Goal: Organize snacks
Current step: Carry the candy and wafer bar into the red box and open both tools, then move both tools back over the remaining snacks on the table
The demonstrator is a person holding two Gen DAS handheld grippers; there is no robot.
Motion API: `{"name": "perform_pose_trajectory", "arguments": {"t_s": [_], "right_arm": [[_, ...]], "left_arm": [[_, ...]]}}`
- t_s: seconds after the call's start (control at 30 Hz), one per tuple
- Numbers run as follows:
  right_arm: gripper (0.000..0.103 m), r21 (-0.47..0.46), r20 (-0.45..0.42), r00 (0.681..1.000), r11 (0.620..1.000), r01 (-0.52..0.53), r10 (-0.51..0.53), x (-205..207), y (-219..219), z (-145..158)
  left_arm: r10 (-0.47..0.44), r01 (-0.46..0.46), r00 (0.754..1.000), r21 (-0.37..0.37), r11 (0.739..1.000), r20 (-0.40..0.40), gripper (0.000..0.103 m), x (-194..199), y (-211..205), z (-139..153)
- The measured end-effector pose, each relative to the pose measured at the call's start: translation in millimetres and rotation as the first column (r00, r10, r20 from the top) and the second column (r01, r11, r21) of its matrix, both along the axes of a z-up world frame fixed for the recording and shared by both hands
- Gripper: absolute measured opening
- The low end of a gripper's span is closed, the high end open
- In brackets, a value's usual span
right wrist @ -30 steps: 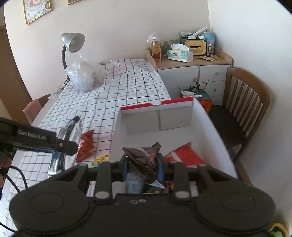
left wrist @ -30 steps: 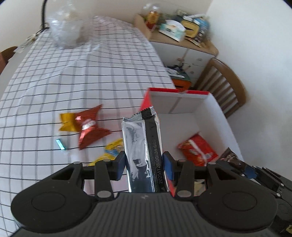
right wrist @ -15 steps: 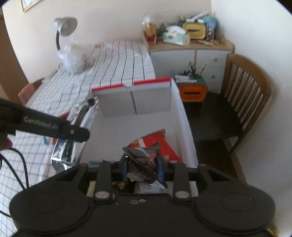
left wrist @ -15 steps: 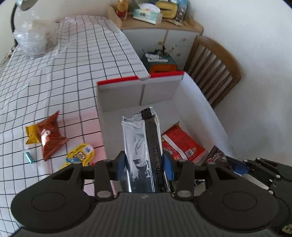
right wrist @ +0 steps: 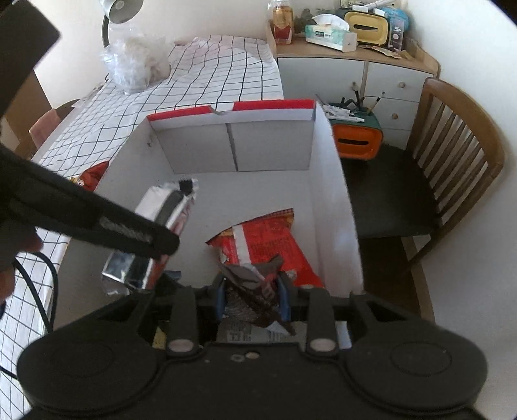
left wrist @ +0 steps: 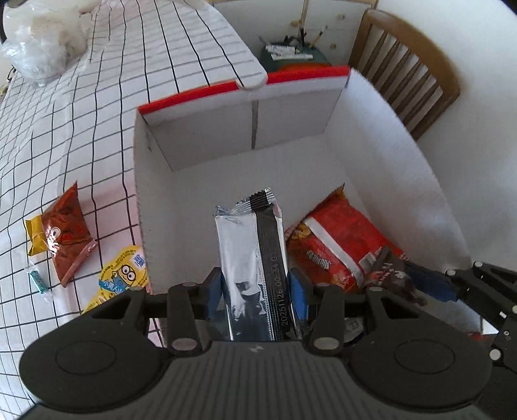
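My left gripper (left wrist: 257,295) is shut on a silver snack bar (left wrist: 252,258) with a black seam, held above the inside of the white cardboard box (left wrist: 226,181) with red flaps. The same silver bar (right wrist: 164,206) shows in the right wrist view under the left gripper's dark finger (right wrist: 142,232). My right gripper (right wrist: 250,299) is shut on a crumpled dark brown wrapper (right wrist: 255,284), low over the box's near end. A red snack bag (left wrist: 339,245) lies on the box floor. On the checked tablecloth left of the box lie a red-brown packet (left wrist: 64,236), a yellow cartoon packet (left wrist: 122,274) and a small teal candy (left wrist: 37,281).
A wooden chair (right wrist: 452,181) stands right of the box. Behind it is a cabinet (right wrist: 355,71) with tissue boxes and jars. A clear plastic bag (right wrist: 135,64) and a desk lamp (right wrist: 116,13) sit at the table's far end. An orange container (right wrist: 355,142) sits by the cabinet.
Both grippers moved down and over the box with their snacks still held. The left one came from above the tablecloth to above the box interior; the box fills more of both views.
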State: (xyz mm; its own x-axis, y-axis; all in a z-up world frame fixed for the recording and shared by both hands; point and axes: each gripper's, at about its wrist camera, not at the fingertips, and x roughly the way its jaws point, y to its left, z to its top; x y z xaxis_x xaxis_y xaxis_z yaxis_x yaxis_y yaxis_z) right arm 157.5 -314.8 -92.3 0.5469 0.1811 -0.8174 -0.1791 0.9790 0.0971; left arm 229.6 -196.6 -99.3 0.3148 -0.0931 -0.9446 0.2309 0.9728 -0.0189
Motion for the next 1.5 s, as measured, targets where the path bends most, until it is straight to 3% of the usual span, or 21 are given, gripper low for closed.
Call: {"name": "perform_pose_trajectory", "arguments": {"t_s": [0.17, 0.27, 0.63, 0.73, 0.87, 1.03, 1.17, 1.37, 1.5], "right_arm": [[0.030, 0.001, -0.003, 1.000, 1.000, -0.010, 0.010, 1.4, -1.9, 0.2], [0.030, 0.012, 0.003, 1.000, 1.000, -0.008, 0.008, 0.9, -4.7, 2.5], [0.036, 0.070, 0.038, 0.999, 0.998, 0.003, -0.005, -14.1, -18.1, 23.3], [0.045, 0.089, 0.057, 0.998, 0.996, 0.002, -0.007, -20.4, -19.4, 32.6], [0.085, 0.107, 0.112, 0.994, 0.994, 0.004, -0.016, -32.7, -18.7, 46.7], [0.087, 0.127, 0.150, 0.989, 0.992, -0.016, -0.003, -44.0, -18.4, 61.2], [0.097, 0.140, 0.187, 0.982, 0.990, -0.035, 0.009, -54.2, -14.5, 73.9], [0.103, 0.154, 0.277, 0.960, 0.984, -0.089, 0.044, -73.4, 0.6, 94.9], [0.103, 0.186, 0.267, 0.962, 0.977, -0.103, 0.050, -76.3, 16.8, 98.8]], "left_arm": [[0.000, 0.000, 1.000, 0.014, 1.000, -0.015, 0.046, 1.1, -3.8, -4.6], [0.013, -0.013, 1.000, 0.005, 1.000, 0.004, 0.063, 0.5, -2.1, -0.5], [0.060, -0.052, 0.991, -0.070, 0.996, 0.118, 0.066, -23.0, 15.8, 31.9], [0.065, -0.051, 0.985, -0.092, 0.995, 0.161, 0.066, -33.6, 20.8, 44.3], [0.075, -0.053, 0.977, -0.113, 0.992, 0.199, 0.066, -45.2, 26.0, 57.5], [0.090, -0.058, 0.965, -0.136, 0.989, 0.245, 0.067, -66.1, 36.6, 73.2], [0.113, -0.068, 0.951, -0.163, 0.984, 0.288, 0.067, -85.8, 53.0, 88.1], [0.179, -0.114, 0.919, -0.197, 0.974, 0.353, 0.076, -115.5, 92.1, 105.6], [0.217, -0.148, 0.896, -0.202, 0.968, 0.388, 0.081, -131.3, 122.4, 110.4]]}}
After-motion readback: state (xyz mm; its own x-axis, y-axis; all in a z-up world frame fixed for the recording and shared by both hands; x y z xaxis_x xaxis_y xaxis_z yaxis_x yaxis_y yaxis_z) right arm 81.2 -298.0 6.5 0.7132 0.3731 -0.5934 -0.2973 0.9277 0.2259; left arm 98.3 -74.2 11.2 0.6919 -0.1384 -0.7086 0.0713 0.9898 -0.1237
